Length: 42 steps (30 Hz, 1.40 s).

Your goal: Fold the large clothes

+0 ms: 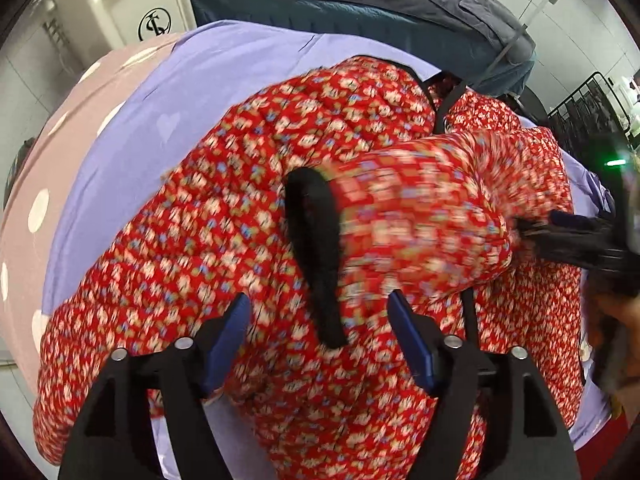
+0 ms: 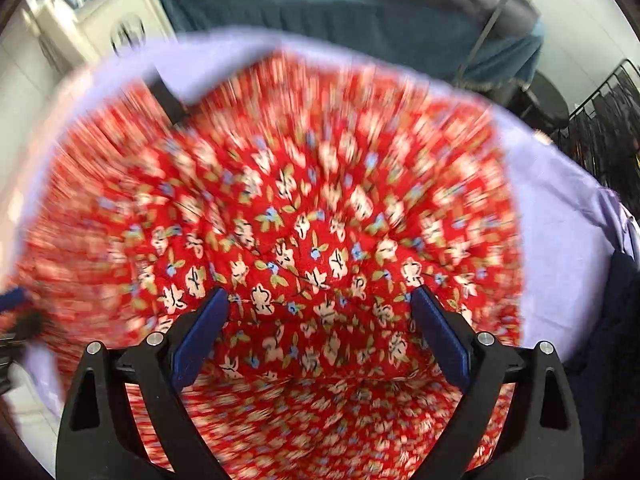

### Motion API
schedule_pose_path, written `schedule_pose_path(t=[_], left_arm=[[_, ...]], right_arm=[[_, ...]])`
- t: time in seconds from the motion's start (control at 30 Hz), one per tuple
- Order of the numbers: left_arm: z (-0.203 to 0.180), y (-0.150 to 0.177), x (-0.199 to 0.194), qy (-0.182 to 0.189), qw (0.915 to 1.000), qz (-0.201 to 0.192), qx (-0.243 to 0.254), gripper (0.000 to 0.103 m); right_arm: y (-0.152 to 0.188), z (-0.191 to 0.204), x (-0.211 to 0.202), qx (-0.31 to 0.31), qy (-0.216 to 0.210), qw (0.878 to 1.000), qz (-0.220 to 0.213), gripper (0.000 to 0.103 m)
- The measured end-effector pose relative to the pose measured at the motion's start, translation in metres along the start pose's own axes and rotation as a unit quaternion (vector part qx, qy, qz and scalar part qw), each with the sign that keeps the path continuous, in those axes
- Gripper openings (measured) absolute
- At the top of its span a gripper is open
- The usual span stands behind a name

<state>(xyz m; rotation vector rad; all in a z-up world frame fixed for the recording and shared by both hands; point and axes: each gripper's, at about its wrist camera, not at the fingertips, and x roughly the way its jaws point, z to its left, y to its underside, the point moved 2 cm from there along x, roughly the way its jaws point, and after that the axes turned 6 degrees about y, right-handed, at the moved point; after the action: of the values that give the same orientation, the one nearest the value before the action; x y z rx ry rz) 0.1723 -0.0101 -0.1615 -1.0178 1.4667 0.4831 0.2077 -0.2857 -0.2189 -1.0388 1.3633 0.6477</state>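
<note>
A quilted red floral cloth garment (image 1: 248,248), soft and puffy with matt stitching, is lying on a smooth lilac cotton sheet (image 1: 132,128). Fuzzy black trim (image 1: 316,256) is edging its sleeve. Matt black plastic grippers are showing blue rubbery pads (image 2: 200,336).

Jacket (image 1: 248,216) on sheet (image 1: 132,128), sleeve (image 1: 420,216) across jacket, appliance (image 1: 132,4) behind left.

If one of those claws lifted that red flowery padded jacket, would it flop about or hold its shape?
The red jacket would probably flop: it already lies rumpled, its sleeve bent over. The quilted puffiness suggests it's bulky but light. It likely won't slip much, being soft cloth.
</note>
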Motion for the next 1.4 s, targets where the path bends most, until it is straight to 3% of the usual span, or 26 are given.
schedule_pose_path(t=[0.07, 0.13, 0.3, 0.4, 0.47, 0.53, 0.6, 0.67, 0.77, 0.83, 1.03, 1.4], left_arm=[[0.003, 0.007, -0.001, 0.0, 1.0, 0.004, -0.002, 0.076], [-0.001, 0.015, -0.004, 0.003, 1.0, 0.0, -0.004, 0.077], [-0.021, 0.017, -0.025, 0.033, 0.9975, -0.062, 0.003, 0.079], [-0.05, 0.004, -0.025, 0.037, 0.9949, -0.083, 0.044, 0.09], [-0.07, -0.005, -0.014, 0.024, 0.9927, -0.077, 0.089, 0.092], [-0.082, -0.017, 0.009, -0.017, 0.9915, -0.059, 0.115, 0.096], [-0.079, -0.023, 0.038, -0.06, 0.9909, -0.02, 0.119, 0.096], [-0.069, -0.023, 0.064, -0.077, 0.9907, 0.02, 0.11, 0.098], [-0.044, -0.026, 0.075, -0.008, 0.999, 0.031, 0.03, 0.098], [-0.034, -0.028, 0.072, 0.019, 0.9994, 0.022, -0.017, 0.098], [-0.053, -0.032, 0.078, -0.032, 0.9991, 0.028, 0.011, 0.098], [-0.05, -0.029, 0.086, -0.028, 0.9992, 0.02, 0.019, 0.098]], right_arm=[[0.001, 0.006, 0.008, -0.013, 0.008, 0.999, -0.028, 0.098], [0.003, 0.007, 0.009, -0.003, 0.008, 1.0, -0.03, 0.098], [0.012, 0.017, 0.009, 0.001, 0.006, 0.999, -0.035, 0.098], [0.02, 0.022, 0.005, 0.002, -0.001, 0.999, -0.033, 0.098], [0.023, 0.011, -0.002, 0.004, -0.002, 1.0, -0.027, 0.098], [0.014, 0.007, 0.004, 0.004, -0.004, 1.0, -0.021, 0.098], [0.01, 0.006, 0.005, 0.004, -0.009, 1.0, -0.018, 0.098], [0.008, 0.004, 0.006, 0.003, -0.014, 1.0, -0.019, 0.098], [0.006, 0.004, 0.008, 0.005, -0.012, 1.0, -0.021, 0.098], [0.005, 0.004, 0.009, 0.011, -0.006, 1.0, -0.021, 0.099], [0.003, 0.009, 0.011, 0.021, 0.009, 0.999, -0.025, 0.099], [0.004, 0.018, 0.01, 0.022, 0.014, 0.999, -0.033, 0.099]])
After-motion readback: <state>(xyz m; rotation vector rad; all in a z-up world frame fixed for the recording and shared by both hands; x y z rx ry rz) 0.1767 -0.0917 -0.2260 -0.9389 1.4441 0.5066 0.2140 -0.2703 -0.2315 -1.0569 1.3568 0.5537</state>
